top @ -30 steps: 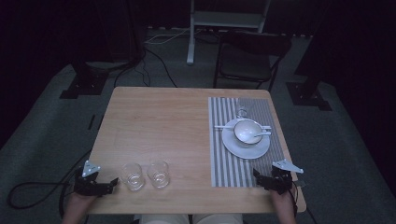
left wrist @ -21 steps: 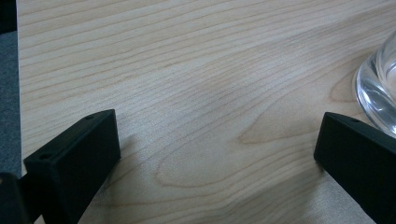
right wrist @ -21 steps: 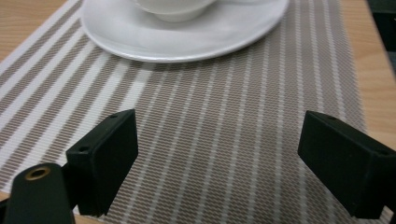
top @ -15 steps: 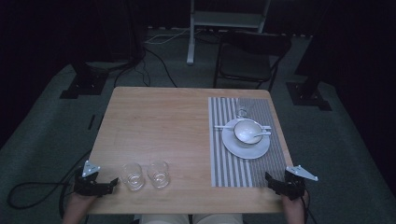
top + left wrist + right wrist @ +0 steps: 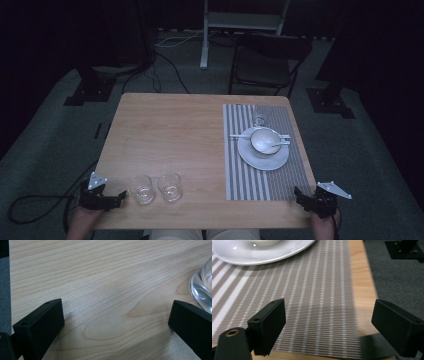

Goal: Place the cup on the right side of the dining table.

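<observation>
Your left gripper [image 5: 102,196] rests at the counter's [image 5: 170,130] 7 o'clock corner, its fingers [image 5: 40,325] released wide over bare wood. In the left gripper view, pale wavy grain runs between them and nothing stands in the gap. A clear glass base [image 5: 202,288] curves in just beyond the right-hand finger; I cannot tell whether it touches it. A black cable [image 5: 35,205] loops on the grey carpet [image 5: 45,135] off the counter's 8 o'clock side.

At 6 o'clock, 2 short clear tumblers [image 5: 141,188] stand upright side by side, near each other, the left one just beside your left gripper.

Across the right half lies a woven placemat [image 5: 250,175], rectangular, striped grey and white lengthwise. On it, at about 3 o'clock, a round white plate [image 5: 263,157] carries a small white bowl [image 5: 264,140] with a white spoon [image 5: 276,145] resting in it. 1 pale utensil [image 5: 239,135] lies crosswise behind the bowl; what kind is too small to tell. A clear glass [image 5: 260,114] stands at the mat's far end, toward 1 o'clock.

Your right gripper [image 5: 320,199] sits at the 5 o'clock corner, fingers [image 5: 268,325] spread open and holding nothing. In the right gripper view they straddle the mat's near right corner: the left finger over the fine ribbed weave, the right one past the counter's edge above carpet. The plate's glossy rim shows at the top.

Beyond the counter, at 12 o'clock, stand a dark chair [image 5: 267,62] and a pale metal stand [image 5: 245,22]. No writing is readable anywhere.
</observation>
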Action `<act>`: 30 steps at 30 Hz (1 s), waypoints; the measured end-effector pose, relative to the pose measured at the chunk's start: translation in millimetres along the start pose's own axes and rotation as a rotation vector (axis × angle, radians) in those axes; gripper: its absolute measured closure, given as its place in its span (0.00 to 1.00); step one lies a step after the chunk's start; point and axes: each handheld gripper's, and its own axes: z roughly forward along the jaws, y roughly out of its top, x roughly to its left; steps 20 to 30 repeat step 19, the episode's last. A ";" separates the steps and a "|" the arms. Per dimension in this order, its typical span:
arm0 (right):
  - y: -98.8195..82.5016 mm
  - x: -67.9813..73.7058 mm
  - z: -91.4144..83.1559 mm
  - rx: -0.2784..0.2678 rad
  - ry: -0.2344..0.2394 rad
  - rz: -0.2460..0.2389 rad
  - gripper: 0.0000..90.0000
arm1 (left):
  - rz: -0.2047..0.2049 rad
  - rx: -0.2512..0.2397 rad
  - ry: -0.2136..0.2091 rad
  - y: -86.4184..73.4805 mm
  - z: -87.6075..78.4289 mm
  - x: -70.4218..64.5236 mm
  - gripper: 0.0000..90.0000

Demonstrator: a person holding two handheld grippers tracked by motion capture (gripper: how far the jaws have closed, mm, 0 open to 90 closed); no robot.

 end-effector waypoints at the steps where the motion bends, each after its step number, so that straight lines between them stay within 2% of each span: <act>1: -0.1 -2.8 -0.7 -0.005 -0.007 0.006 0.13 | 0.001 0.000 0.000 0.0 0.0 0.0 0.01; 7: -1.1 -18.7 -3.6 -0.019 -0.055 0.043 0.13 | 0.000 0.000 0.000 0.0 0.0 0.0 0.01; 11: -2.0 -24.9 -2.7 -0.020 -0.071 0.056 0.13 | 0.000 0.000 0.000 0.0 0.0 0.0 0.01; 19: -2.9 -29.6 -0.2 -0.018 -0.077 0.097 0.13 | -0.002 0.000 0.002 -0.2 -0.2 -0.2 0.01; 30: -2.9 -29.6 -0.2 -0.018 -0.077 0.097 0.13 | -0.002 0.000 0.002 -0.2 -0.2 -0.2 0.01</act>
